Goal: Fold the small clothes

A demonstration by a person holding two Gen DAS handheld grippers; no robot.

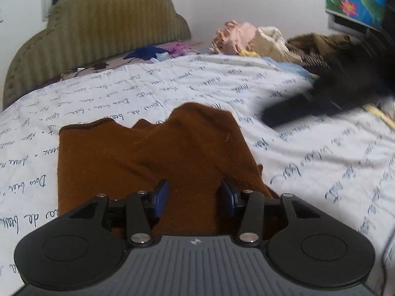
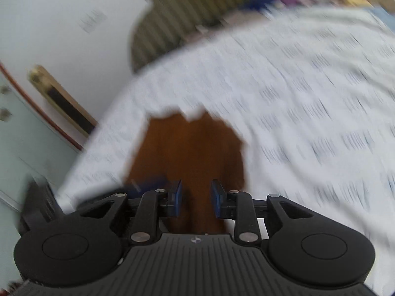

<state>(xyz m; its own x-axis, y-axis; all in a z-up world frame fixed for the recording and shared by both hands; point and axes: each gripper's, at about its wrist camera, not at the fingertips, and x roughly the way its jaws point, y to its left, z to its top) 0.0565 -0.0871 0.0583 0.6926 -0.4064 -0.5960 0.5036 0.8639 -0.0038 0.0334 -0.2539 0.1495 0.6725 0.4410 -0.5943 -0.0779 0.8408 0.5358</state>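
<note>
A small brown garment (image 1: 158, 153) lies partly folded on the white script-printed bedsheet (image 1: 308, 153). My left gripper (image 1: 195, 197) hovers over its near edge with the jaws open and nothing between the blue pads. In the blurred right wrist view, the right gripper (image 2: 196, 197) is over the same brown garment (image 2: 192, 148), jaws apart, and I cannot tell if the cloth is between the pads. The right gripper also shows as a dark blur in the left wrist view (image 1: 321, 98), above the sheet to the right of the garment.
A green ribbed headboard (image 1: 98, 37) stands at the back left. A pile of pink, cream and brown clothes (image 1: 259, 42) lies at the far side of the bed. Blue and purple small items (image 1: 158, 51) lie near the headboard. A white wall and cabinet (image 2: 37, 135) stand left of the bed.
</note>
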